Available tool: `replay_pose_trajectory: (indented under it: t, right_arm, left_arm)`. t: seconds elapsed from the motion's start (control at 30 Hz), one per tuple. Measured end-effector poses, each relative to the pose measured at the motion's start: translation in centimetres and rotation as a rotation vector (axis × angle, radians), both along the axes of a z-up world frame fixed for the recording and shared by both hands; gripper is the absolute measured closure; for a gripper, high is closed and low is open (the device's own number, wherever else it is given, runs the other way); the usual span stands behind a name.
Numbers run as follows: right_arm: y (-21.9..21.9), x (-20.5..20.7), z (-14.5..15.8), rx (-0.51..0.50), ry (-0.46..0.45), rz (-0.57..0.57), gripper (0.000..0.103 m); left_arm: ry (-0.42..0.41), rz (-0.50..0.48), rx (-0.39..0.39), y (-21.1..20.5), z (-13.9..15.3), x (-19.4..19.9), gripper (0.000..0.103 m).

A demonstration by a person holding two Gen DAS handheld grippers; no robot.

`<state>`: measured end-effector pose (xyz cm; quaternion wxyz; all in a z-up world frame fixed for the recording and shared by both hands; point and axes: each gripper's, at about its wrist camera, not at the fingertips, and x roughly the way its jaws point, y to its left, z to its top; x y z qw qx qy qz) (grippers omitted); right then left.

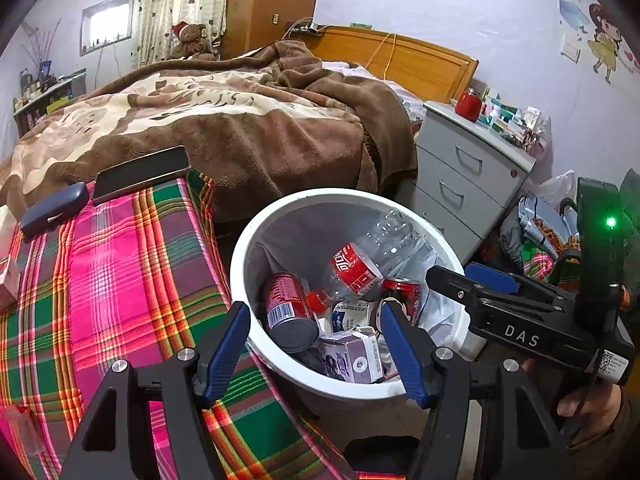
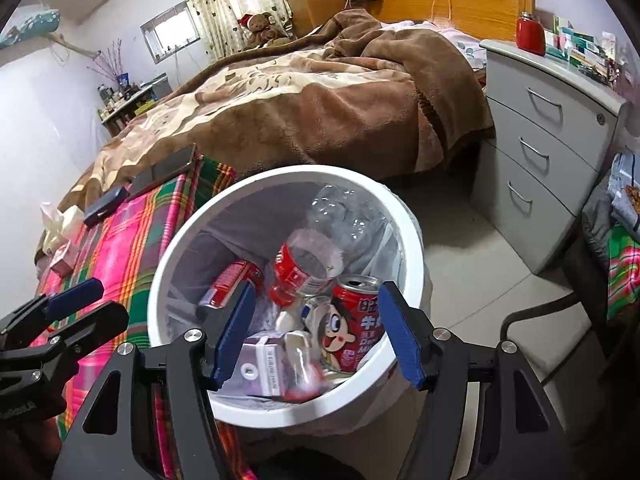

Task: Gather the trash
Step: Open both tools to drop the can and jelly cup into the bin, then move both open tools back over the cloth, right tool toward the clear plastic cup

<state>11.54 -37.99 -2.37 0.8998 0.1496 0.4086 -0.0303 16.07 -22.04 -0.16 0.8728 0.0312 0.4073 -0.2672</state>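
A white trash bin (image 1: 244, 252) (image 2: 412, 240) with a clear liner stands on the floor beside the bed. It holds a clear plastic bottle with a red label (image 1: 360, 264) (image 2: 304, 264), red cans (image 1: 286, 308) (image 2: 354, 320), and small milk cartons (image 1: 352, 356) (image 2: 264, 360). My left gripper (image 1: 316, 344) is open and empty above the bin's near rim. My right gripper (image 2: 316, 332) is open and empty over the bin; it also shows in the left wrist view (image 1: 472, 280) at the bin's right side.
A plaid cloth (image 1: 120, 280) covers the bed edge to the left, with a dark phone (image 1: 140, 174), a blue case (image 1: 54, 210) and a tissue pack (image 2: 60, 236) on it. A grey drawer cabinet (image 2: 540, 148) stands right. Clothes pile (image 1: 544, 240) lies far right.
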Motion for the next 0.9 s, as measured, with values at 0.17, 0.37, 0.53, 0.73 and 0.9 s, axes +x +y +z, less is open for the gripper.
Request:
replay_pose_trajectory:
  t: [0.17,0.37,0.53,0.73,0.9]
  right_arm:
    - [0.8,-0.2,0.2,-0.006,-0.011,0.011,0.038]
    - [2.0,-0.6,0.6,-0.005,-0.025,0.025,0.038]
    - [3.2,-0.8,1.1,-0.004,-0.041,0.043,0.038]
    - [5.4,-0.9,1.4,-0.003,-0.054,0.084,0.038]
    - [7.9,-0.9,1.5,-0.001,-0.062,0.135,0.038]
  left_arm:
    - [-0.018,0.030,-0.003,1.5,0.7,-0.8,0.036]
    - [-0.044,0.075,-0.005,3.9,1.6,-1.7,0.036]
    - [-0.052,0.110,-0.021,6.0,2.1,-2.5,0.036]
    - [-0.067,0.157,-0.030,8.9,2.3,-3.4,0.036]
    - [-0.086,0.211,-0.022,11.9,2.4,-4.1,0.036]
